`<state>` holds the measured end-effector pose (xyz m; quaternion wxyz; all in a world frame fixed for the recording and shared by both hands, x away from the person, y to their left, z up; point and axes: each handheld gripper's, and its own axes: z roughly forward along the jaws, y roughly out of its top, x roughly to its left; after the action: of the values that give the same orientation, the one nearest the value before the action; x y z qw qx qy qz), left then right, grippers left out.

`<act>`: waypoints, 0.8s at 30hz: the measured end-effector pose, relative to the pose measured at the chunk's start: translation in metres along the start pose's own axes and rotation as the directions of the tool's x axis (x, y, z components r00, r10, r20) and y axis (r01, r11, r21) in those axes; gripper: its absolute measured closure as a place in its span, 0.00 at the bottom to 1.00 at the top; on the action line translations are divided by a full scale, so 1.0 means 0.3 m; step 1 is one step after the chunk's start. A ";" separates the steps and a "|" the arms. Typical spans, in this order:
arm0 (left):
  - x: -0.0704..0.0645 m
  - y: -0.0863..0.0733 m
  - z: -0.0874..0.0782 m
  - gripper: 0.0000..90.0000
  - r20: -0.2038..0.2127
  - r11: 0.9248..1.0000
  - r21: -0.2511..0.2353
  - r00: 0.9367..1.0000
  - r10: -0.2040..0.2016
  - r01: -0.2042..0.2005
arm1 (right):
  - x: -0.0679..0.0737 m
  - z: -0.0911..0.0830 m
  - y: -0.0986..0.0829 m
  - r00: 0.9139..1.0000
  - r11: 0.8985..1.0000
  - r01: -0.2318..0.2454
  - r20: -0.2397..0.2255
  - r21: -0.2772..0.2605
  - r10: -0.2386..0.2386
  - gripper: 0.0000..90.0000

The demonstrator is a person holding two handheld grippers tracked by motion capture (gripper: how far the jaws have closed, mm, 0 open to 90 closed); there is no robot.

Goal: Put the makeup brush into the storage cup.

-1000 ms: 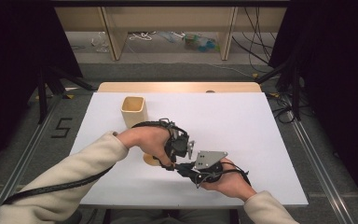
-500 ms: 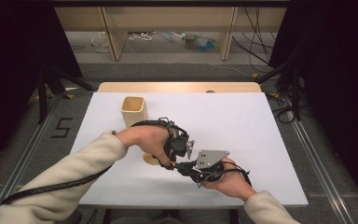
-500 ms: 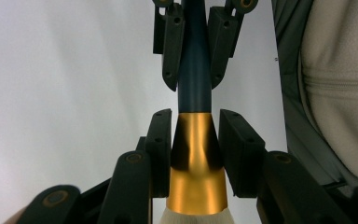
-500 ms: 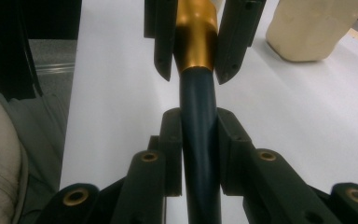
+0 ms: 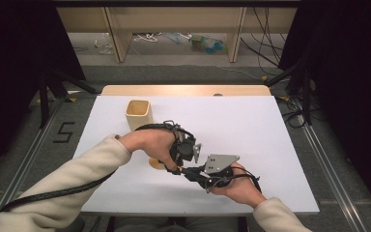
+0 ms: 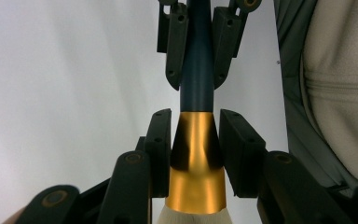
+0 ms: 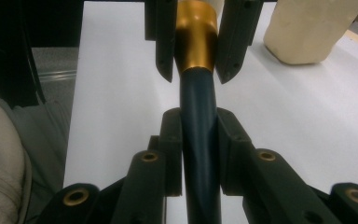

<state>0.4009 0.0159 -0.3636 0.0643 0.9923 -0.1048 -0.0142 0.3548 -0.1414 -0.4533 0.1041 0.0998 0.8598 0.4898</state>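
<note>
Since half a second ago we see almost no shift: both hands sit at the same spot near the front middle of the table, the right one perhaps a touch nearer the left. The brush [image 6: 196, 140], with a dark blue handle, a gold ferrule and pale bristles, lies stretched between our two tools above the white table [image 5: 280, 125]. The left gripper [image 6: 196, 135] has its jaws on either side of the gold ferrule, close against it, with the bristles just behind them toward the camera. The right gripper [image 7: 200, 135] is pressed onto the dark handle, one jaw tight on each side. In each gripper view the other tool's jaws show straight ahead, farther along the brush, so the two face each other nose to nose. In the high view the left gripper [image 5: 186, 150] sits just beyond and left of the right gripper [image 5: 193, 171], the two nearly touching. A beige square cup [image 5: 139, 113] stands upright beyond the left hand [image 5: 149, 142], well apart from the brush, and the right hand [image 5: 234, 186] rests close to the near edge of the table
</note>
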 end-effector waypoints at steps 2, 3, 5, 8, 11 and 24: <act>-0.007 -0.001 0.007 0.72 0.004 0.999 -0.028 0.999 -0.043 0.043 | -0.002 0.001 0.000 1.000 1.000 0.010 0.009 -0.009 -0.010 0.84; 0.003 -0.001 0.002 0.72 -0.004 1.000 -0.001 1.000 -0.006 0.006 | -0.002 0.001 0.000 1.000 1.000 0.008 0.009 -0.008 -0.008 0.84; 0.004 -0.002 -0.001 0.72 -0.014 1.000 -0.006 1.000 -0.014 0.014 | -0.002 -0.001 0.000 1.000 1.000 0.002 0.013 -0.007 -0.002 0.84; 0.005 -0.002 -0.008 0.68 -0.030 1.000 -0.007 0.999 -0.021 0.021 | -0.004 -0.003 -0.001 1.000 1.000 -0.003 0.012 -0.017 0.003 0.84; 0.003 -0.001 -0.019 0.63 -0.056 0.999 -0.028 0.998 -0.021 0.020 | -0.003 -0.004 0.000 1.000 1.000 -0.008 0.019 -0.018 0.008 0.84; -0.025 -0.093 -0.106 0.27 -0.198 0.965 -0.258 0.976 -0.092 0.038 | -0.021 -0.014 -0.008 0.998 0.999 -0.030 0.048 -0.021 0.031 0.84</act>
<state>0.4007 0.0485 -0.3357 0.2002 0.9749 -0.0620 0.0747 0.3595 -0.1476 -0.4528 0.1182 0.1238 0.8505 0.4974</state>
